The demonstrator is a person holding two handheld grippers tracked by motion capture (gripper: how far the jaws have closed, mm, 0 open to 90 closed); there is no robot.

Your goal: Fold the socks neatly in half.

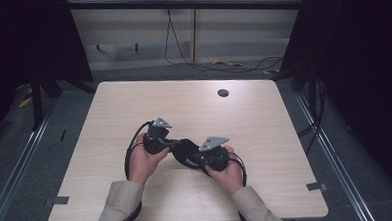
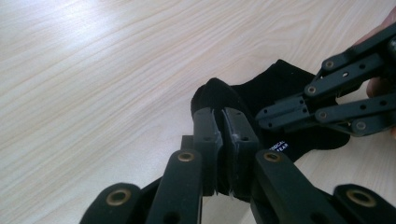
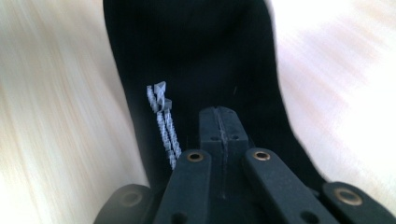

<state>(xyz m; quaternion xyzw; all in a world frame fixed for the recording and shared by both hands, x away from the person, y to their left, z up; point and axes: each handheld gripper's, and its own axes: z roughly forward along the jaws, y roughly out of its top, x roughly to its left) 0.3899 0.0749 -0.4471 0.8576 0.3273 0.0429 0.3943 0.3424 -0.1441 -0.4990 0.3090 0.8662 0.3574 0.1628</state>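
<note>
One black sock (image 1: 186, 152) sits mid-table (image 1: 133, 103), between two grippers. Left gripper (image 2: 225, 122) has its jaws pinched on one end of it, right gripper (image 3: 219, 122) is clamped on the other. Two hands, one each.

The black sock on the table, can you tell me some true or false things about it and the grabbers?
1. The sock is black. True.
2. The left gripper has its jaws wide open. False: they are pinched shut on a fold of the sock.
3. The right gripper is shut, with the sock right in front of it. True.
4. The sock hangs off the table edge. False: it lies near the middle, between the two hands.
5. The sock has small white lettering. True.
</note>
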